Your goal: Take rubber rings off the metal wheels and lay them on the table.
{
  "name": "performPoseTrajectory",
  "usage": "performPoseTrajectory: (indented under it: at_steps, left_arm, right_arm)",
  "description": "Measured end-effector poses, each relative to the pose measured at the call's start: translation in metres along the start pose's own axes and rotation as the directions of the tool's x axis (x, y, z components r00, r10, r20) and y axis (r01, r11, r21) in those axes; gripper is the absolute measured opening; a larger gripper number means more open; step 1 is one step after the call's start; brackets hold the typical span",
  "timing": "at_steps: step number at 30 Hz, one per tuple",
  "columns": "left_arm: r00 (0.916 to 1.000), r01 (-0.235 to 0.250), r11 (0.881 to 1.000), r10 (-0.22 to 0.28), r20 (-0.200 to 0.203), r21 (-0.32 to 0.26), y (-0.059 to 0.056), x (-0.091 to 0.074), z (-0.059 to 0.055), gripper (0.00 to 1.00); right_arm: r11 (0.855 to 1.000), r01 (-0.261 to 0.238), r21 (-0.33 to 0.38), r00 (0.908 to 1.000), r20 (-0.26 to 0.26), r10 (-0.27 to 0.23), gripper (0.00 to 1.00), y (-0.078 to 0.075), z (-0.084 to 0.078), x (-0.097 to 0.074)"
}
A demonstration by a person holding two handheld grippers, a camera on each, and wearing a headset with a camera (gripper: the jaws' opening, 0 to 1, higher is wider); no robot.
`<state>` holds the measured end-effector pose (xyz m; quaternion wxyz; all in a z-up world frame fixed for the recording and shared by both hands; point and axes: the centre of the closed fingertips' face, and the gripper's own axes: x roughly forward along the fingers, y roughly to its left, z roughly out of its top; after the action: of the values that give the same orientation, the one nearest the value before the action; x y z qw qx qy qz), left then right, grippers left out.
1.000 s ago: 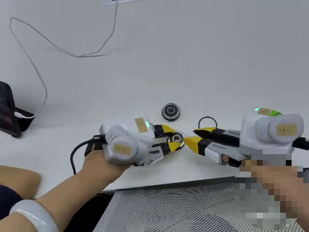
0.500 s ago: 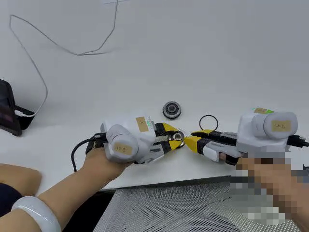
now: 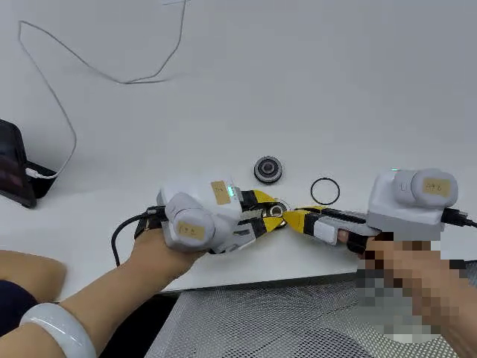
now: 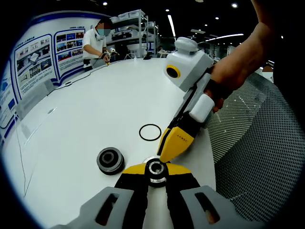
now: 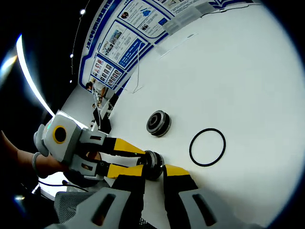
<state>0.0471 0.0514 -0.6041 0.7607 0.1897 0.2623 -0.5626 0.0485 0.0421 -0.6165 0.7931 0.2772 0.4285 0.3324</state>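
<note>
Left gripper (image 4: pixel 156 171) is clenched tight on a small metal wheel (image 4: pixel 156 168), yellow tips either side of it, just above the table (image 3: pixel 223 89) near its front edge. In comes the right gripper (image 3: pixel 289 217) from 3 o'clock, jaws drawn close together and its yellow nose pressed right against that wheel's rim. Whether it is actually pinching anything there, I cannot tell. Looking out from the pair in the head view: at 12 o'clock, near them, sits a second wheel (image 3: pixel 267 169), dark around its rim. At 2 o'clock a loose rubber ring (image 3: pixel 324 191) lies flat on the white top, apart from both wheels. Far out at 10 o'clock a thin cable (image 3: pixel 67 134) loops across, running to a dark device (image 3: pixel 11 168) at 9 o'clock.
</note>
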Motion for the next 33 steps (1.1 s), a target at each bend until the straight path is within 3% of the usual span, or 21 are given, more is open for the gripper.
performPoseTrajectory:
  at_steps: [7, 11, 20, 27, 33]
  left_arm:
    - [1.0000, -0.003, 1.000, 0.003, 0.004, -0.004, -0.0003, -0.0005, 0.0000, 0.13]
    - [1.0000, -0.004, 1.000, 0.004, 0.006, -0.008, -0.0001, -0.0007, -0.0008, 0.13]
    - [1.0000, -0.005, 1.000, 0.005, 0.004, -0.008, 0.0000, -0.0007, -0.0015, 0.13]
    - [1.0000, -0.005, 1.000, 0.005, 0.007, -0.013, 0.0006, -0.0006, -0.0021, 0.13]
    - [1.0000, -0.006, 1.000, 0.006, 0.007, -0.014, 0.0007, -0.0006, -0.0024, 0.13]
  right_arm:
    - [0.997, -0.016, 0.073, 0.9999, -0.001, 0.016, 0.16, 0.0018, -0.0005, 0.0027]
    - [0.996, -0.031, 0.083, 0.9995, -0.007, 0.031, 0.13, 0.0091, -0.0019, 0.0007]
    - [0.996, -0.017, 0.092, 0.9999, -0.002, 0.017, 0.08, 0.0084, -0.0021, -0.0014]
    - [0.984, -0.044, 0.175, 0.9990, 0.019, 0.041, 0.09, 0.0087, -0.0021, -0.0003]
    - [0.988, -0.031, 0.152, 0.9994, 0.018, 0.028, 0.07, 0.0085, -0.0001, -0.0029]
